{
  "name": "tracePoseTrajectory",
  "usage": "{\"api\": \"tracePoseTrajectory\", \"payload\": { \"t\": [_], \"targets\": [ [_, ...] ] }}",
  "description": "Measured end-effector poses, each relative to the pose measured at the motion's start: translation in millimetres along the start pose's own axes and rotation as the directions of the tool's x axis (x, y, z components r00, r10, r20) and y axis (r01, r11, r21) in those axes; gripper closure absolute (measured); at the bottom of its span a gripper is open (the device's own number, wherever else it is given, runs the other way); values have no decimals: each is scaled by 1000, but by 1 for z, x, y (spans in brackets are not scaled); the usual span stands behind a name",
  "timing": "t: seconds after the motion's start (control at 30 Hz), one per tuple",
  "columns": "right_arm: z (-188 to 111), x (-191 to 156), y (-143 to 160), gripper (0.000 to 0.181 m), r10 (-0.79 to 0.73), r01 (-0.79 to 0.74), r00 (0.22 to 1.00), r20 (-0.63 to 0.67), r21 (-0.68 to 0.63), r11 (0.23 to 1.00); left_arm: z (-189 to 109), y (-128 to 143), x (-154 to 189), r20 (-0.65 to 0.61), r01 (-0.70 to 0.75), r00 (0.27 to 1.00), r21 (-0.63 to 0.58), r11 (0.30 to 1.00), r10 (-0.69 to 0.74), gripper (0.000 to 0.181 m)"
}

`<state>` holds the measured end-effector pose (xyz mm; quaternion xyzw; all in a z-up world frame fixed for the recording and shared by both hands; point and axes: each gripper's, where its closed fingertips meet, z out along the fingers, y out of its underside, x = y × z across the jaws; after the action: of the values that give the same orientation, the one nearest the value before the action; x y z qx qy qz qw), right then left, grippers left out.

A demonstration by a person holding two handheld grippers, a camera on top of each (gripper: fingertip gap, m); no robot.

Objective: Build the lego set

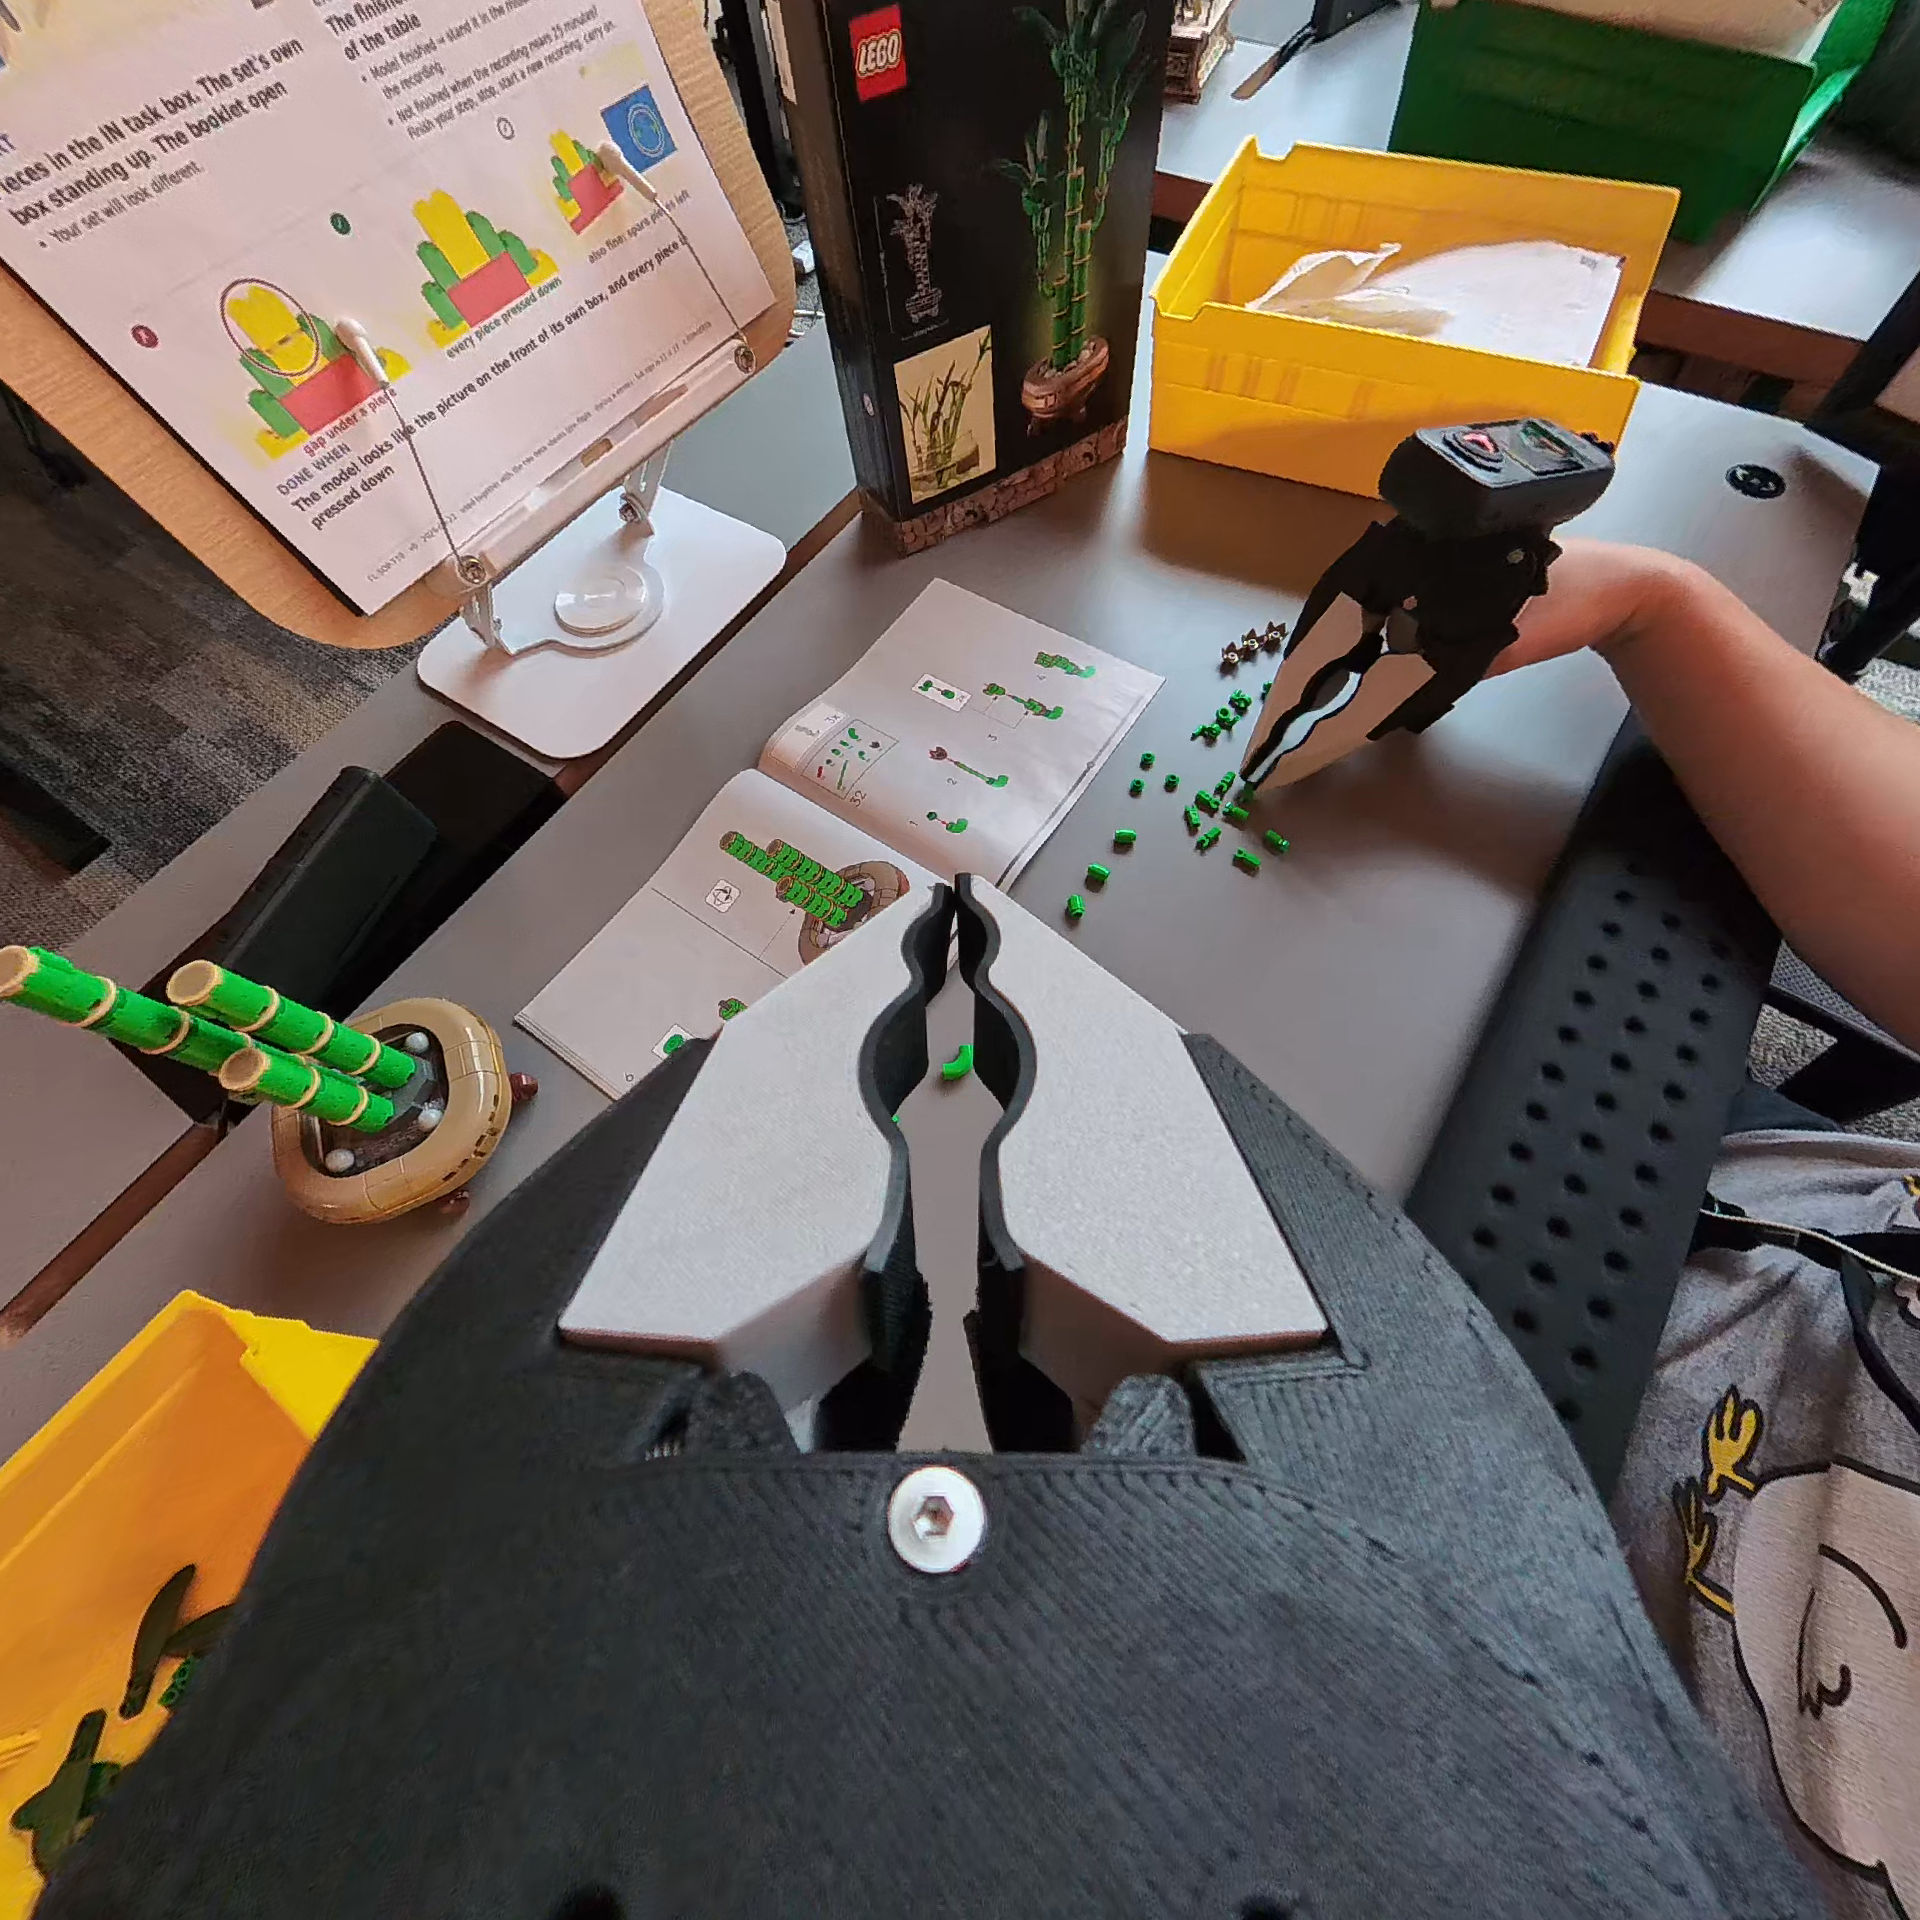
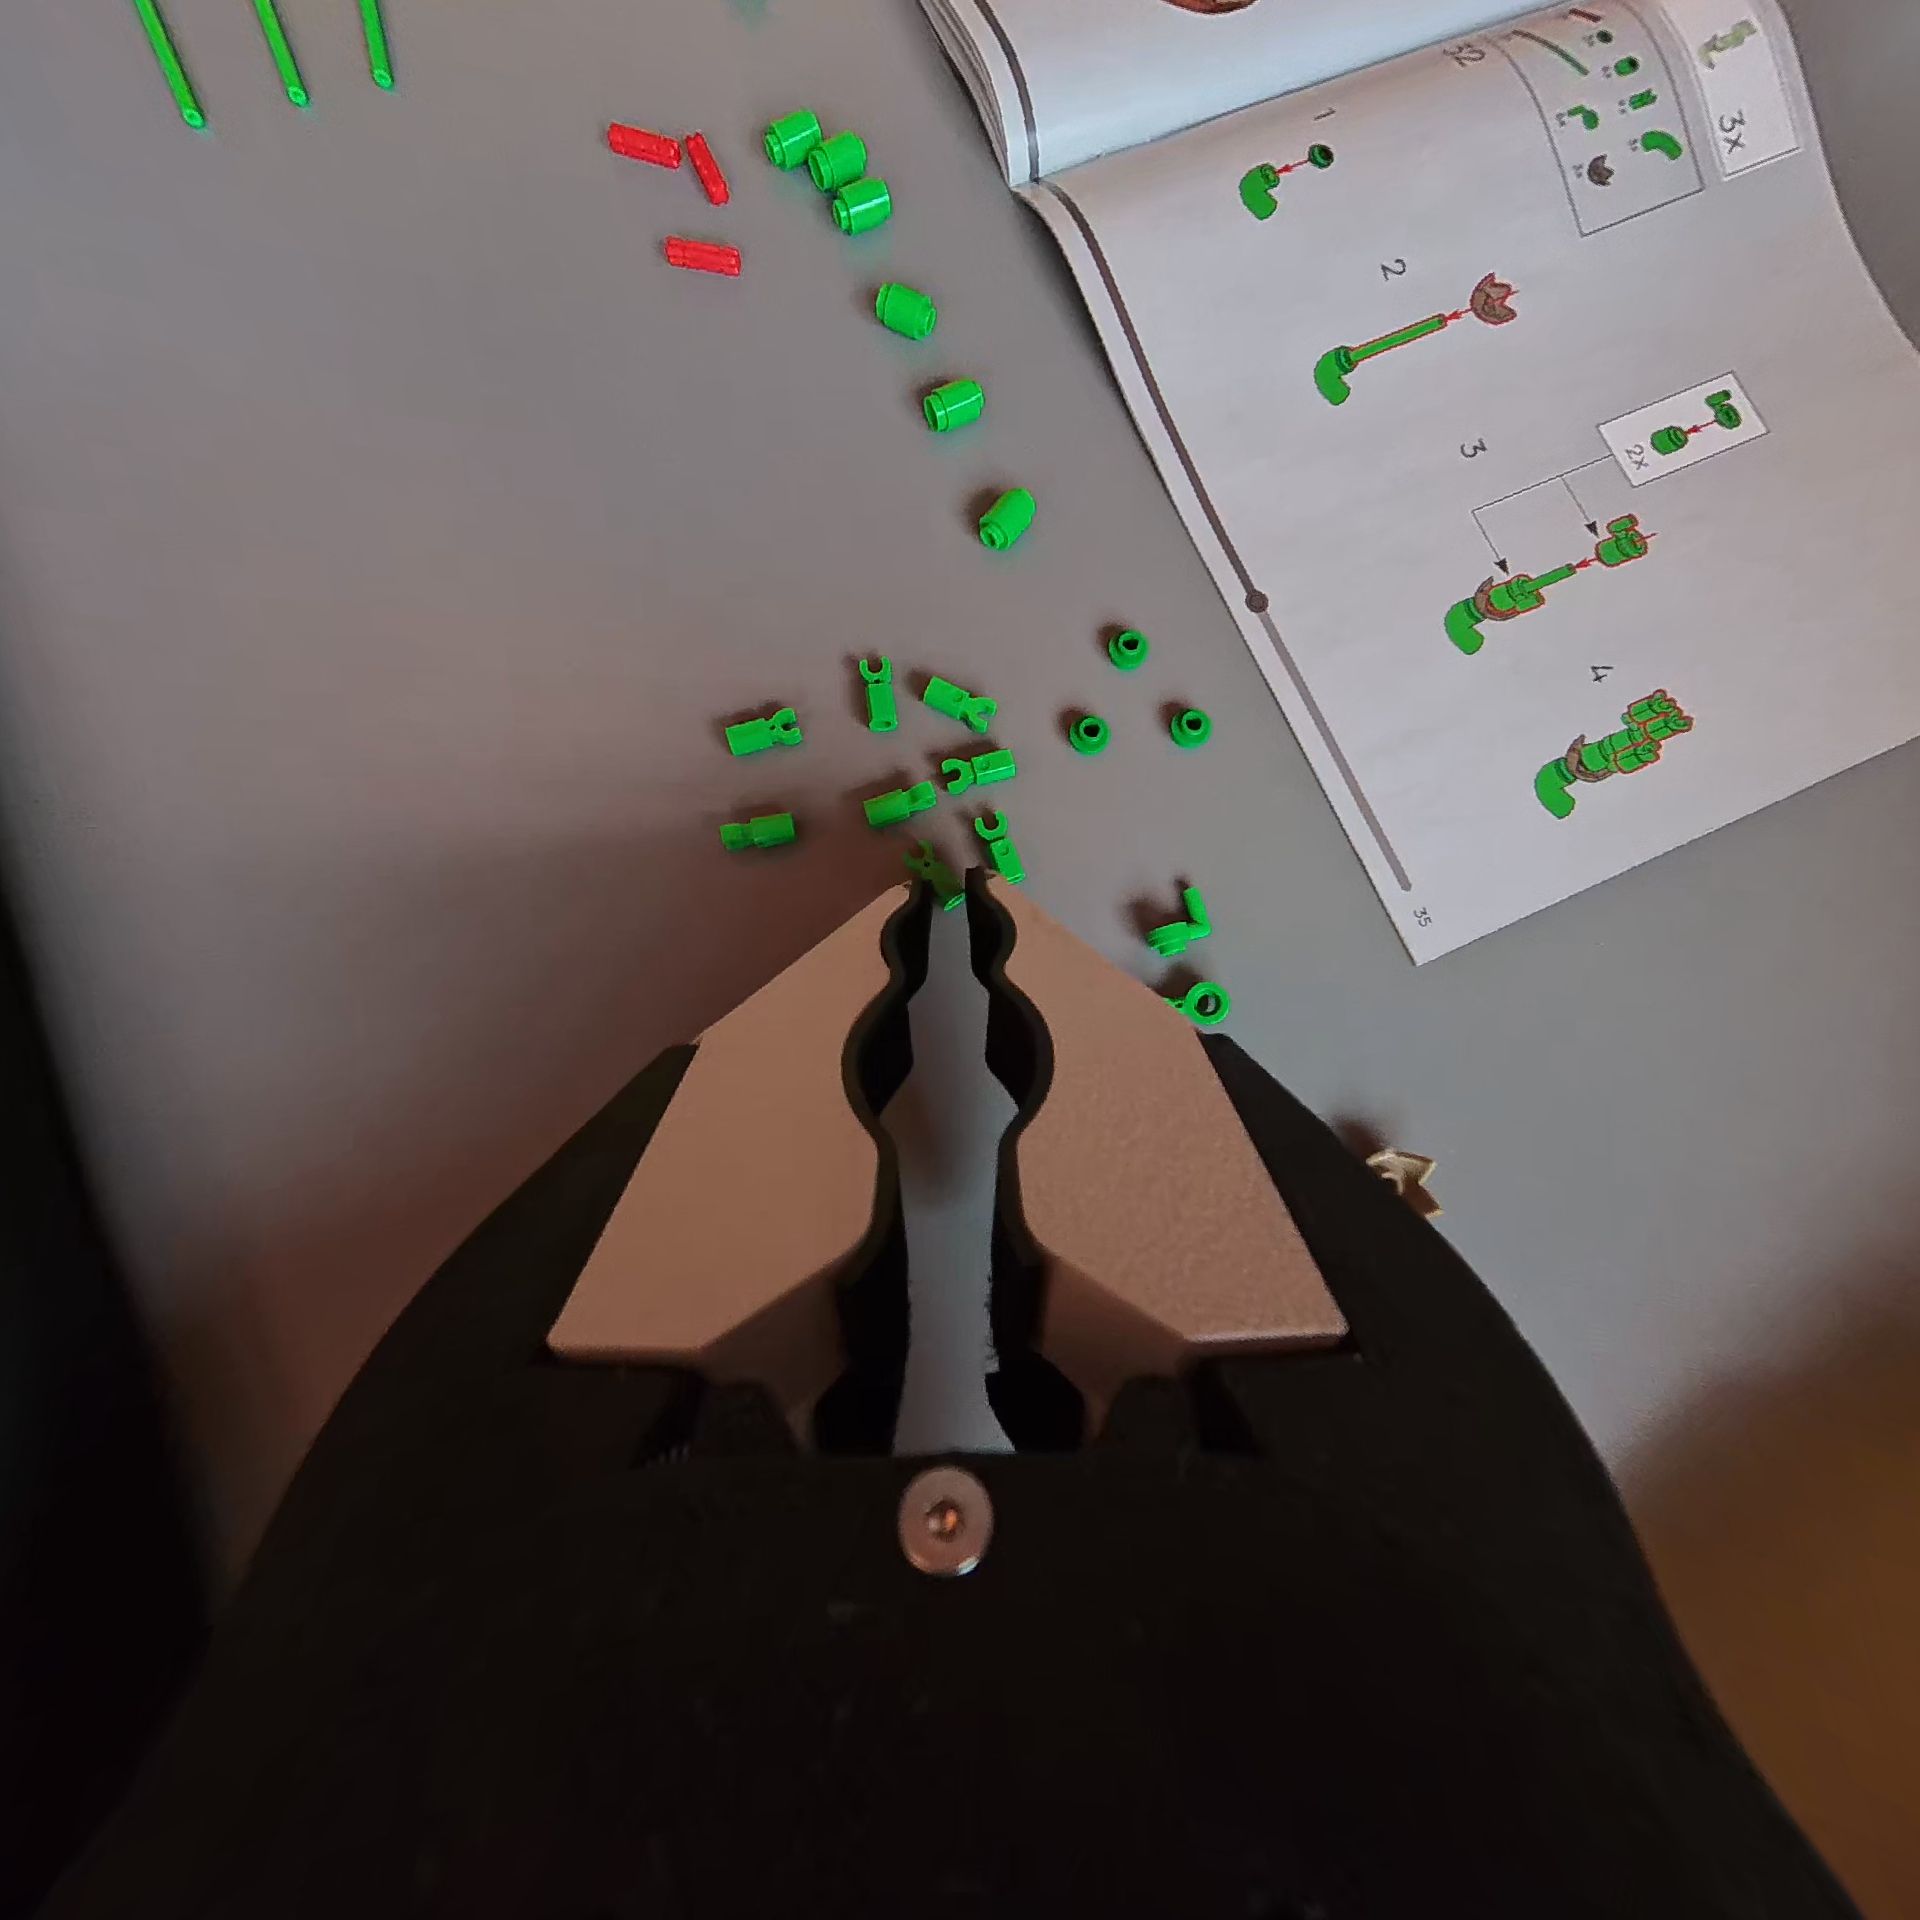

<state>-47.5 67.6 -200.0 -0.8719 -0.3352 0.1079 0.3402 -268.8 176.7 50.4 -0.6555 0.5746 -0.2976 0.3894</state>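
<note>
Clip [image 2: 938,876] sits pinched at the tips of our right gripper [image 2: 943,881], jaws nearly closed on it, more green bits [image 2: 894,805] scattered just ahead. Our left gripper [image 1: 954,894] is almost closed too, holding nothing we can see; a curved green piece [image 1: 956,1062] lies on the table [image 1: 1351,935] below its gap. Booklet [image 1: 831,831] ahead.

table [image 2: 312,623] | green pieces [image 2: 894,800] | booklet [image 2: 1351,520] | yellow bin [image 1: 1382,405]

Desk [image 2: 364,520] grey. Clip pieces [image 2: 764,732] bright green; pins [image 2: 644,143] red. Bins [image 1: 1382,343] yellow. Gripper [image 2: 943,883] black with grey fingers [image 2: 769,1143].
</note>
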Motion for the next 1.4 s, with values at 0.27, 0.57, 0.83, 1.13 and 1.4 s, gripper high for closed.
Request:
{"api": "tracePoseTrajectory", "payload": {
  "t": [0.27, 0.57, 0.83, 1.13, 1.4],
  "targets": [
    [-5, 1, -5, 174, 9, -9, 1000, -2, 36, 999, 1, 3, 0, 3, 1, 1000, -13, 1000, -1, 181],
    [-40, 9, -42, 174, -1, 22, 997, -74, 273, 962, -13, 0, -10, 56, -8, 998, 16, 1000, 7, 181],
    [-112, 51, -82, 162, 61, 202, 893, -445, 519, 831, -116, 12, -77, 301, 55, 948, 172, 984, -106, 148],
    [-101, 62, -81, 162, 118, 156, 879, -462, 514, 844, -155, 99, -140, 359, 105, 924, 88, 991, -129, 119],
    [-109, 83, -75, 163, 239, 88, 848, -473, 570, 817, -163, 169, -210, 438, 325, 864, -108, 939, -249, 133]
  ]
}}
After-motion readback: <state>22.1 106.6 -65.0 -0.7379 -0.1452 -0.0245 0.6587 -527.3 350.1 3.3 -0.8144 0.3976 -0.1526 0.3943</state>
